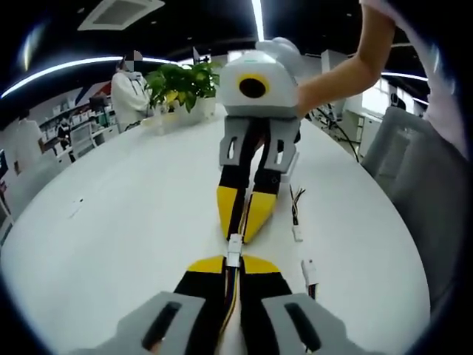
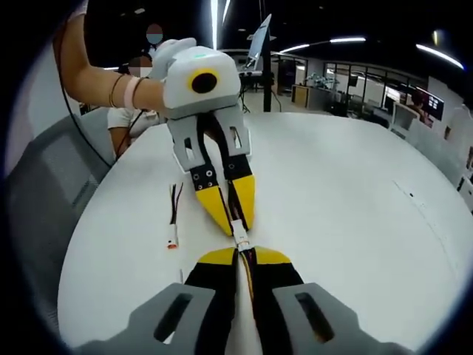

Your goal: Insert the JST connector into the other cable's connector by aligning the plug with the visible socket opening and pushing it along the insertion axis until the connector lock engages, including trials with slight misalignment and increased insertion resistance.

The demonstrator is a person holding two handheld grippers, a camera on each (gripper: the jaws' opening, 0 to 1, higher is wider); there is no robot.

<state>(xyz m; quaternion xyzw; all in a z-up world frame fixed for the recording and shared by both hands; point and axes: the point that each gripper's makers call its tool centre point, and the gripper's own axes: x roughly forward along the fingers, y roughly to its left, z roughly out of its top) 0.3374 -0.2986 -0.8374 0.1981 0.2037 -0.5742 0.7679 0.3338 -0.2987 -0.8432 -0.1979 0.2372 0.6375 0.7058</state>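
In the left gripper view my left gripper (image 1: 233, 263) is shut on a thin wire bundle that ends in a white JST connector (image 1: 234, 250). My right gripper (image 1: 238, 234) faces it from above, shut on the other cable, and its yellow tips almost touch the connector. In the right gripper view my right gripper (image 2: 242, 256) holds its cable, and the white connector (image 2: 240, 235) lies between it and the left gripper (image 2: 238, 225). The two white housings meet end to end just over the white table (image 1: 111, 222). I cannot tell whether they are latched.
Two spare cables with white plugs (image 1: 295, 216) (image 1: 309, 272) lie on the table to the right of the grippers, and one spare cable (image 2: 174, 222) lies on the left. A potted plant (image 1: 181, 85) stands at the far edge. Grey chairs (image 1: 403, 148) (image 2: 52, 170) stand beside the table. A person (image 1: 129, 89) stands beyond.
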